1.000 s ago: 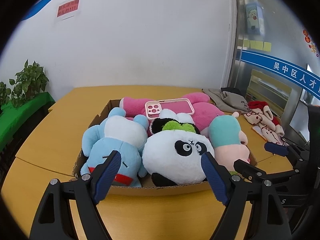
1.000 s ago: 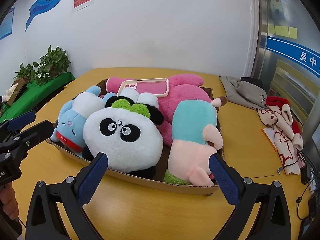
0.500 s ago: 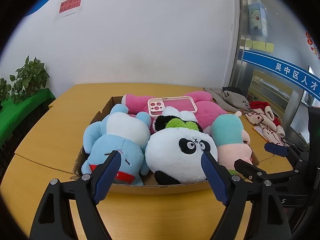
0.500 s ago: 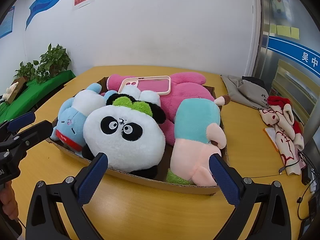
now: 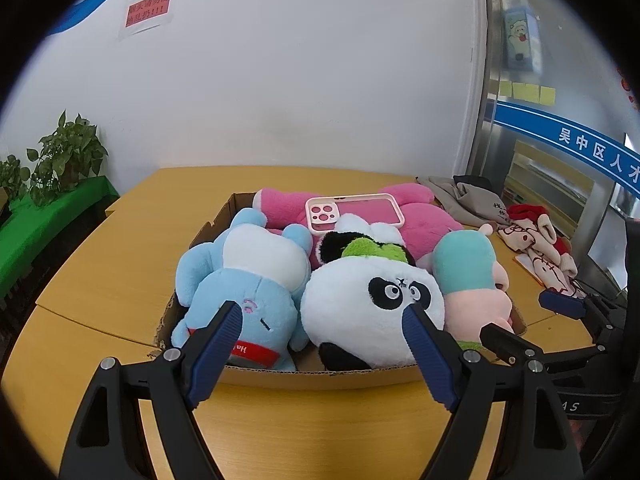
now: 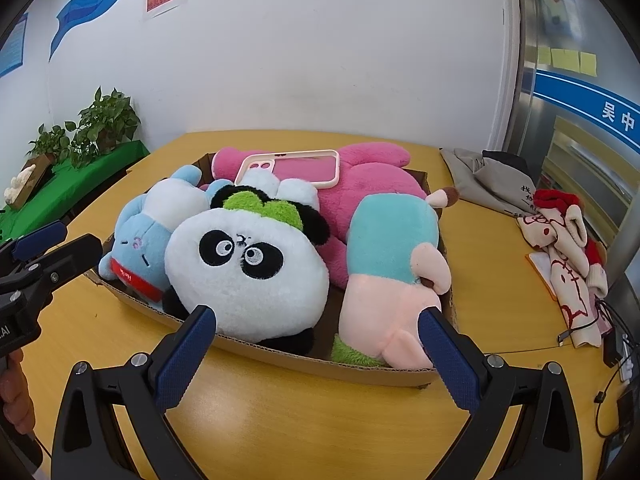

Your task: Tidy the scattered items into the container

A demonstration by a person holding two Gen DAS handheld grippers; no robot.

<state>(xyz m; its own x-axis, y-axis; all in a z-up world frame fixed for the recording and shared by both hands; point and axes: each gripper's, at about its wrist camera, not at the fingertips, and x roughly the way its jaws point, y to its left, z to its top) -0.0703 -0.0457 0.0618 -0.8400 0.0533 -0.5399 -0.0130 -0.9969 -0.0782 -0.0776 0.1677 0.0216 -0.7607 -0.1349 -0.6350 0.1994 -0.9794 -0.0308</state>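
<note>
Both grippers' fingers [image 5: 216,344] [image 6: 182,356] spread, empty, before the cardboard box [image 6: 280,354] near edge.

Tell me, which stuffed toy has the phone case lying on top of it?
The big pink toy at the back of the box. The phone case rests on it, while the panda, the blue toy and the teal-and-pink toy carry nothing.

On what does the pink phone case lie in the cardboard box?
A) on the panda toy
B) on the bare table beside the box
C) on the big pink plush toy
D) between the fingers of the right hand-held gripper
C: the phone case rests flat on the pink plush toy at the back of the cardboard box, behind the panda.
</note>
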